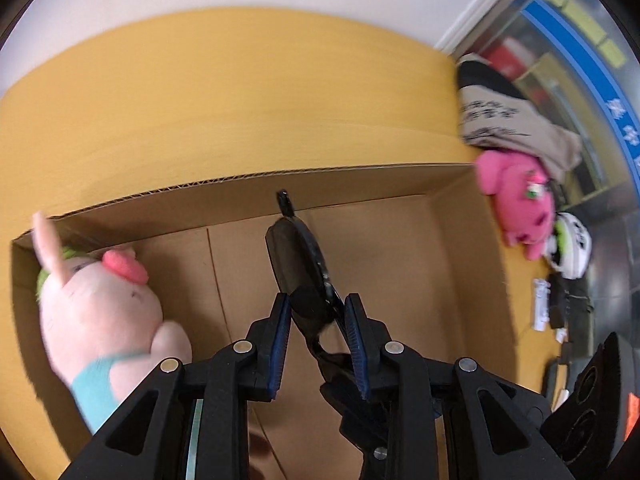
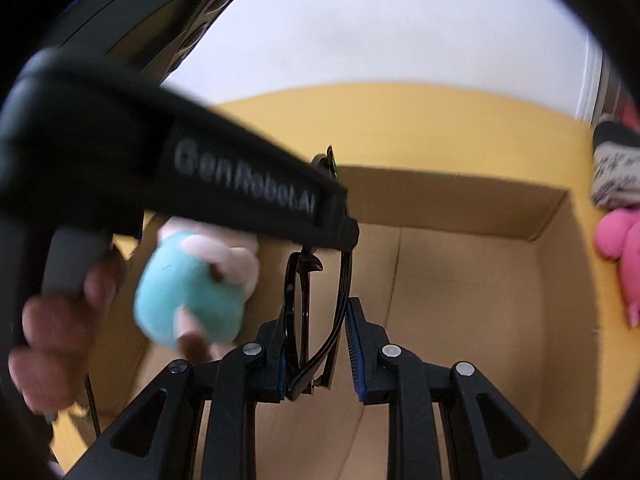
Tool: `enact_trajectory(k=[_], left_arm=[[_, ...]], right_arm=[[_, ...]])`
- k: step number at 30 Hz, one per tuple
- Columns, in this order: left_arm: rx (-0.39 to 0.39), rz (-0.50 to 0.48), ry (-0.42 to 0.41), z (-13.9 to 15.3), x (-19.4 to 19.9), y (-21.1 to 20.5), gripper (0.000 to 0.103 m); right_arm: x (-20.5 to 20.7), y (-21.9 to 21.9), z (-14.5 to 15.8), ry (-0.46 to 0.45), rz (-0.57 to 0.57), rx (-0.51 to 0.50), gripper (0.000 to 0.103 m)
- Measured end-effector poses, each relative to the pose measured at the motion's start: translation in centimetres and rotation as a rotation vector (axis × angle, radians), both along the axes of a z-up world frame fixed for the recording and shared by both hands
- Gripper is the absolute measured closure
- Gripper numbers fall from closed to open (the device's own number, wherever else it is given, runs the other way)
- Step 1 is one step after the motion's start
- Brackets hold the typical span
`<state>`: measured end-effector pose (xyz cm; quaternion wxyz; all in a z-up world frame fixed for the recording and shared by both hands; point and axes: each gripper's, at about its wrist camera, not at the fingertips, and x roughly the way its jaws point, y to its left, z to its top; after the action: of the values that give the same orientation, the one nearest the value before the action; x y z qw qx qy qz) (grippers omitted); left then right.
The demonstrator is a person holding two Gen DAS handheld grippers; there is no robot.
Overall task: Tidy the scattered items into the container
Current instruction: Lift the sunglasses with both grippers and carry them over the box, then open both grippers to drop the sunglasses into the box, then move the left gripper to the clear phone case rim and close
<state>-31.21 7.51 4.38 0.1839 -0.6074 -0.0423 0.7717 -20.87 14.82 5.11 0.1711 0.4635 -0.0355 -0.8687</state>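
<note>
1. In the left wrist view, the left gripper [image 1: 320,344] hangs over the cardboard box [image 1: 360,184], sunglasses [image 1: 298,264] between its pads; contact looks loose, though blur hides it.
2. In the right view, the right gripper [image 2: 318,354] stands part-open, the frame against one pad.
3. Risk: with neither grip firm, the glasses may slip onto the pale plush [image 1: 100,308] at lower left.
4. The pink plush [image 1: 516,200] waits outside, at right.

My left gripper's body [image 2: 168,168] hides part of the pale plush [image 2: 200,284], which is blurred. The pink plush [image 2: 624,256] is cut by the picture's edge.
</note>
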Motion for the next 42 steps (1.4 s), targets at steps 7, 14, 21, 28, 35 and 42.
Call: enact_trajectory(k=[7,14,21,28,35,42], left_arm=[[-0.038,0.006,-0.082,-4.6,-1.8,0.0,0.074],[-0.094,0.01,-0.068,-6.1,-1.5,-0.6,0.071],[-0.012,0.002,0.098,-0.1,2.5,-1.9,0.04],[-0.036,-0.031,0.403,6.7,13.0,-3.8,0.016],[0.016,-0.055,0.474,6.3,24.3,-6.1,0.01],[0.049,-0.075,0.418,2.1,32.4,-5.7,0.01]], right_arm=[[-2.0,-1.2,-4.2,-0.081,-0.018,0.018,0.081],[-1.8,-2.0,-6.2,-0.14,-0.013,0.038,0.065],[1.9,-0.1,-2.5,-0.059,-0.037,0.001,0.043],[11.9,2.9,2.4,0.085,-0.003,-0.009,0.029],[22.2,7.0,2.6,0.156,-0.009,-0.033,0.028],[25.5,9.5,0.0,0.115,0.016,0.016,0.028]])
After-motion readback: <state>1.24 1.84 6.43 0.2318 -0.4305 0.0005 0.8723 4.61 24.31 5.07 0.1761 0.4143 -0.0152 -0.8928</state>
